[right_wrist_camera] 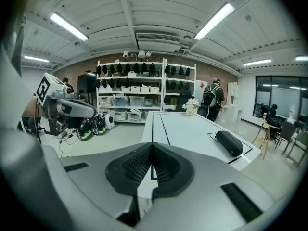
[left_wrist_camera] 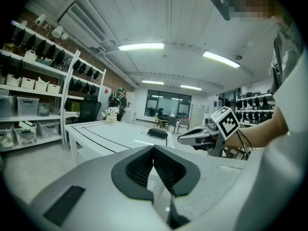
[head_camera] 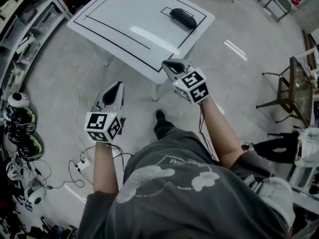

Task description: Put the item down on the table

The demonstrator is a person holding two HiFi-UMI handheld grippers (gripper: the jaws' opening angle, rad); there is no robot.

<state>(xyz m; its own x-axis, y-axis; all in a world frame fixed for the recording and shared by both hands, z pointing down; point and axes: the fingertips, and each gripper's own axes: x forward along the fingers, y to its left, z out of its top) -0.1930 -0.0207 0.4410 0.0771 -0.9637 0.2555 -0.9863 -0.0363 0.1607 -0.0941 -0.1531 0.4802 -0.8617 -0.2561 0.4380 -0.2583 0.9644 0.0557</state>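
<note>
At the head view's top, the table (head_camera: 124, 14) is cut off.

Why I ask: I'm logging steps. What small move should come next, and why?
Probably just lower both grippers to rest, since nothing seems left to place. The black case already lies on the table inside its marked box. The left gripper and right gripper both have their jaws shut on nothing, well away from the case.
</note>
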